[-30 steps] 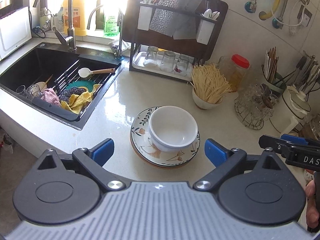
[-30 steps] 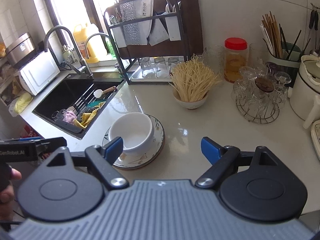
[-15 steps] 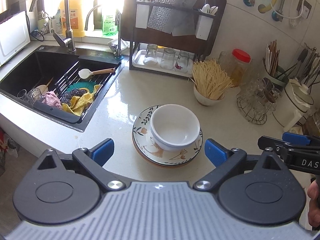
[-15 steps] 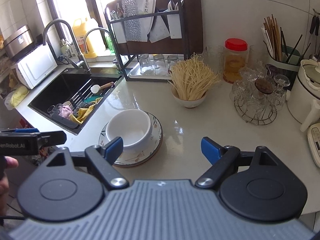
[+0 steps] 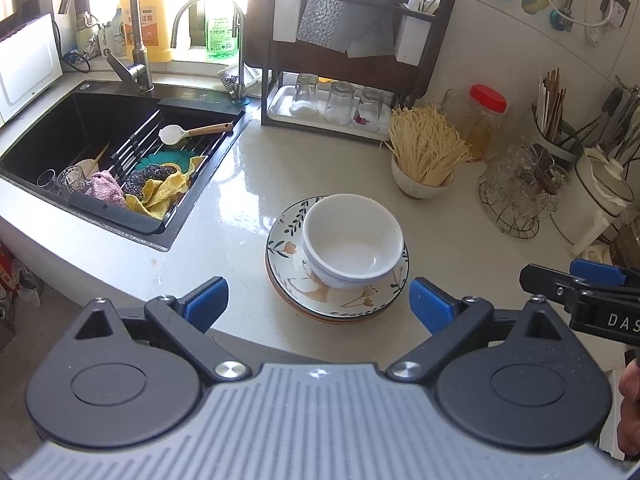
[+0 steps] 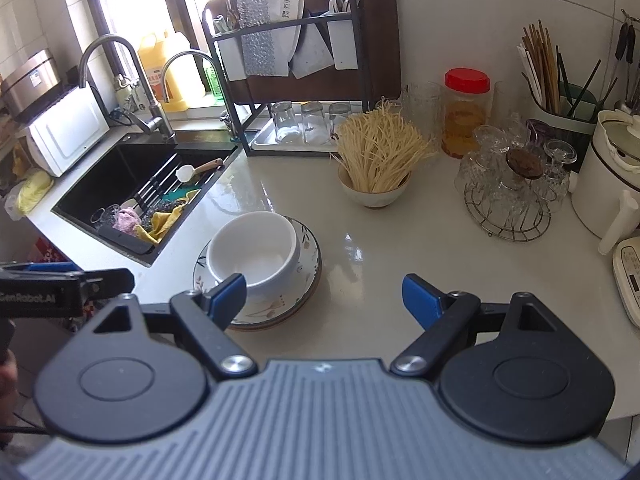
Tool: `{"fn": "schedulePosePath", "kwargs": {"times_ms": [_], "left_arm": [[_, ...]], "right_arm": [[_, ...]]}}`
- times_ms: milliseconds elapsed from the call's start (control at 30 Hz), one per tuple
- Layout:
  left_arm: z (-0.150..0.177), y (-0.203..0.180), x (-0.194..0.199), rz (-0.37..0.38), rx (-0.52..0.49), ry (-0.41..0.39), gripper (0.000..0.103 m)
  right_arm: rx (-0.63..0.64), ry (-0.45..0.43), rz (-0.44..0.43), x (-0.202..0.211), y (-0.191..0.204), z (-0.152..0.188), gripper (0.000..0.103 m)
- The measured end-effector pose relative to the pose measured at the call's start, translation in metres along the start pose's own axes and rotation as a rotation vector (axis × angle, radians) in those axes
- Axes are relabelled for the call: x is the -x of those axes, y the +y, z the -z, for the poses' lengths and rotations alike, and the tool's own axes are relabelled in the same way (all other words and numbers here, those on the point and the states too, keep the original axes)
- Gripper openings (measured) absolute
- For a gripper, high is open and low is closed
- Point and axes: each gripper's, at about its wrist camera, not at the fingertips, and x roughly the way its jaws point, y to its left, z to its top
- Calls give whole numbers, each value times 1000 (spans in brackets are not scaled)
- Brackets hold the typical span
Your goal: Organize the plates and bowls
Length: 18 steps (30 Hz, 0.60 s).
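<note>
Bowl (image 5: 352, 240) and floral plates (image 5: 288, 248) are found stacked near the front edge of the counter (image 5: 248, 184), the white bowl sitting upright on the top plate, exactly as it was a second ago. Only the viewpoint has shifted: both tools have been eased back a touch, the left gripper (image 5: 318, 300) and right gripper (image 6: 324, 294) held wide open and empty. Whether this stack is finished or awaiting sorting cannot be settled.
</note>
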Motion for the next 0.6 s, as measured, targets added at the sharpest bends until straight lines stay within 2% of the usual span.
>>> {"fn": "schedulePosePath", "kwargs": {"times_ms": [600], "left_arm": [[1, -2, 7, -12, -14, -14, 99]], "right_arm": [[9, -2, -7, 1, 3, 1, 86]]}}
